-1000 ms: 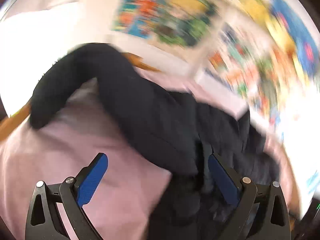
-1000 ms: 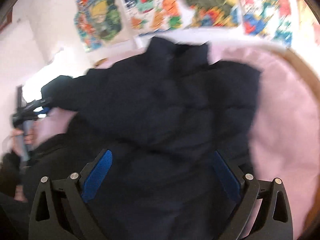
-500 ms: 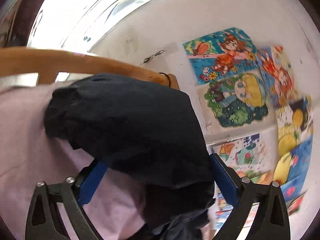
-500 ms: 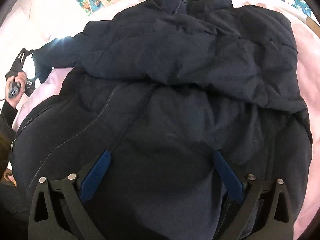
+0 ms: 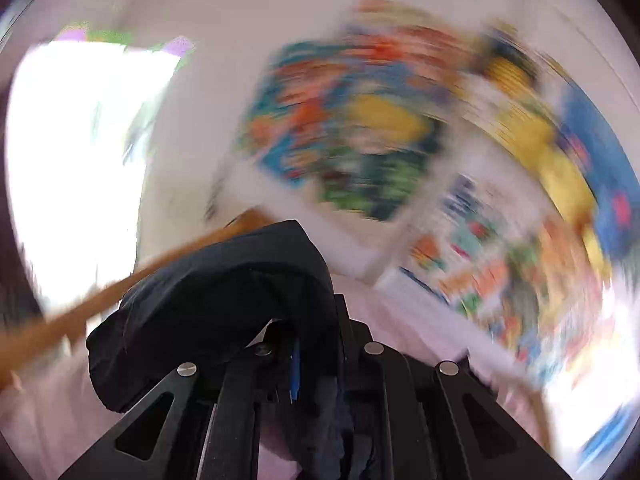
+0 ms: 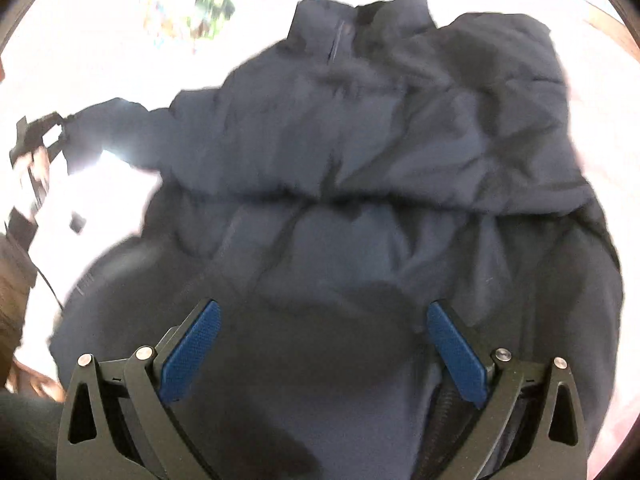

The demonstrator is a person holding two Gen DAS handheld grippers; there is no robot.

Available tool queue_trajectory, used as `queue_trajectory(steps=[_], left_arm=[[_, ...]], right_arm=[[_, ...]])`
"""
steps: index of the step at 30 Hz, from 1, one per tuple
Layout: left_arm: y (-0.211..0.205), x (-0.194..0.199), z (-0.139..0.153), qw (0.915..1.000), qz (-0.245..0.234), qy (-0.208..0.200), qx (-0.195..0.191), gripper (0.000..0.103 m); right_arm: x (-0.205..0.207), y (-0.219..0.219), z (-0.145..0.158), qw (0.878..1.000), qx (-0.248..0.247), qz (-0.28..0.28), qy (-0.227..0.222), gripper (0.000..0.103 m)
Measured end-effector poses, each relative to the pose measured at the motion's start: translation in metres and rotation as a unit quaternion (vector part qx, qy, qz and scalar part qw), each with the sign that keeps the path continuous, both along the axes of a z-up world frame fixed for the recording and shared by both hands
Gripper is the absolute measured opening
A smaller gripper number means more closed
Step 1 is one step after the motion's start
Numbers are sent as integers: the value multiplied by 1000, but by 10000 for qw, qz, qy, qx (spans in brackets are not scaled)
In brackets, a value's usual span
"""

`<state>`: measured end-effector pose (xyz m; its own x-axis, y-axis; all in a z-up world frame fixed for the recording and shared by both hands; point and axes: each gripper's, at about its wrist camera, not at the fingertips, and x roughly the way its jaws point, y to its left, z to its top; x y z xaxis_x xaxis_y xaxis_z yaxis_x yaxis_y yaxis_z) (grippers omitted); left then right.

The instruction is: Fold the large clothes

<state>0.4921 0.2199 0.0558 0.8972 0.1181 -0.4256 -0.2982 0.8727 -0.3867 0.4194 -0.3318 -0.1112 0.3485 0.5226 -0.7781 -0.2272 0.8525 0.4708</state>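
Note:
A dark navy padded jacket (image 6: 360,184) lies spread on a pink bed sheet (image 6: 600,152), collar at the far end, one sleeve folded across the chest. My right gripper (image 6: 322,340) is open just above the jacket's lower front, with its blue pads (image 6: 192,344) on either side of the fabric. My left gripper (image 5: 308,344) is shut on the end of the jacket's sleeve (image 5: 224,292), which bunches over the fingers. In the right wrist view the left gripper (image 6: 36,136) shows at the far left, holding the sleeve cuff out to the side.
A wooden bed rail (image 5: 80,316) runs behind the sleeve. Colourful cartoon posters (image 5: 360,140) cover the white wall, and a bright window (image 5: 72,152) is at the left. The left wrist view is blurred by motion.
My left gripper has shut on the sleeve end, having been open around it half a second ago, and is swinging. My right gripper has stayed open above the jacket's lower front.

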Motion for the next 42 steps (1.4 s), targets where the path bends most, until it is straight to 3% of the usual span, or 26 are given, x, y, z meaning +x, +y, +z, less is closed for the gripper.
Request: queue_trajectory(steps=[2,6,8,9,12,15,18,21,22,26,27,28,29,31,34,36,38,40,42], left_arm=[[-36,3,20,9977,-411,-52,531,13],[-125,7,47,9765,-1415,-101,1624,13],[-165,8,47,9625,-1843,-79,1991,13],[-191,11,43,9516,-2153,-15,2194,13],[-248,18,18,9265,-2843,256,2451,13],[-282,25,-15,9129,-3367,676,2208,17],[-303,35,-68,8966,-3950,1265,1552,19],[-314,37,-116,8682,-4416,1960,1133,21],[-315,35,-136,8544,-4559,2305,951,21],[-297,12,-163,8413,-4523,2904,570,23],[-286,0,-162,8414,-4503,2952,449,25],[-275,-7,-159,8451,-4426,2979,345,35],[-267,-12,-157,8475,-4365,3009,252,63],[-236,-37,-146,8590,-4206,2908,-246,100],[-198,-65,-132,8769,-3975,2606,-718,101],[-172,-77,-125,9017,-3520,2369,-826,101],[-152,-79,-118,9297,-2857,2238,-623,101],[-138,-75,-113,9522,-2074,2232,-233,101],[-127,-66,-114,9609,-1453,2355,-87,101]], right_arm=[[2,-16,12,9994,221,-262,-108,102],[6,-52,32,9954,128,-841,-451,102],[6,-72,36,9915,111,-1179,-533,102],[6,-78,37,9900,123,-1301,-539,102],[5,-99,34,9834,100,-1732,-533,102],[3,-112,23,9794,87,-1967,-442,102],[3,-113,13,9780,88,-2060,-331,102],[4,-114,7,9786,71,-2039,-283,102],[5,-112,6,9790,34,-2018,-284,102],[3,-105,5,9815,-146,-1882,-310,102],[4,-100,4,9826,-224,-1820,-297,102],[4,-99,3,9834,-265,-1772,-288,102],[4,-96,2,9839,-307,-1736,-277,102],[5,-88,2,9850,-444,-1646,-266,102],[5,-75,6,9861,-713,-1444,-398,102],[4,-58,17,9864,-935,-1154,-699,102],[2,-38,29,9834,-1238,-792,-1062,102],[-1,-7,44,9741,-1624,-297,-1542,102],[-9,28,56,9579,-1993,190,-2058,101]])
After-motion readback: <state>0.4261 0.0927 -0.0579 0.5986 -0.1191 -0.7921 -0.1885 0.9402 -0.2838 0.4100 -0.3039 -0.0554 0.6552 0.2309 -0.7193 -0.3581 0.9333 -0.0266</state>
